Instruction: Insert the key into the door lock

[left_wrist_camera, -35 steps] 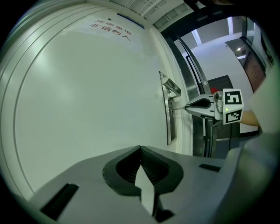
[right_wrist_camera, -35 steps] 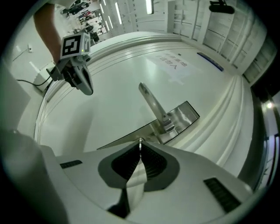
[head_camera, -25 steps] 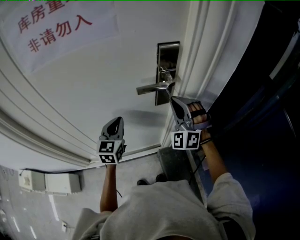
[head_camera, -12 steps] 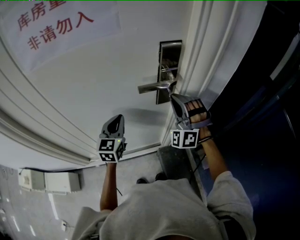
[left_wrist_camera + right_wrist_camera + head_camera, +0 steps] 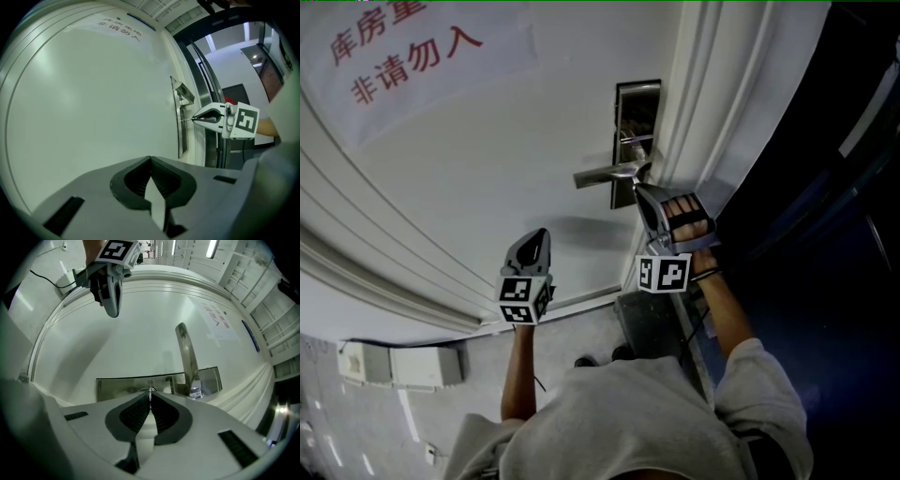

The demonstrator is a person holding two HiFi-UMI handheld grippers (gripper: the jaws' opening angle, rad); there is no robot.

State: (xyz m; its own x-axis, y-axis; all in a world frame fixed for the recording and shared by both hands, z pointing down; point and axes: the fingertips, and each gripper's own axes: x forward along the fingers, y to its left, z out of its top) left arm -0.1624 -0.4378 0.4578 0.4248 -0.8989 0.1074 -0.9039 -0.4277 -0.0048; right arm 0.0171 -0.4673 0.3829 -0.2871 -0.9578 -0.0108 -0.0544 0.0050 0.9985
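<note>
A steel lock plate (image 5: 625, 195) with a lever handle (image 5: 605, 174) sits on the white door (image 5: 487, 178). My right gripper (image 5: 641, 190) is pressed up to the plate just below the handle, shut on a thin metal key (image 5: 150, 390). The key's tip meets the lock plate (image 5: 122, 384), left of the handle (image 5: 186, 357). From the left gripper view, the key (image 5: 187, 120) bridges the right gripper (image 5: 194, 119) and the plate (image 5: 180, 136). My left gripper (image 5: 536, 236) points at the bare door panel, left of and below the lock, shut and holding nothing.
A paper notice with red characters (image 5: 403, 52) is taped high on the door. The moulded door frame (image 5: 703, 103) runs right of the lock, with a dark opening (image 5: 825, 187) beyond it. A white box (image 5: 403, 364) sits by the floor.
The right gripper has rolled about its own axis at the lock, its marker cube shifting a little left. The left gripper has stayed still.
</note>
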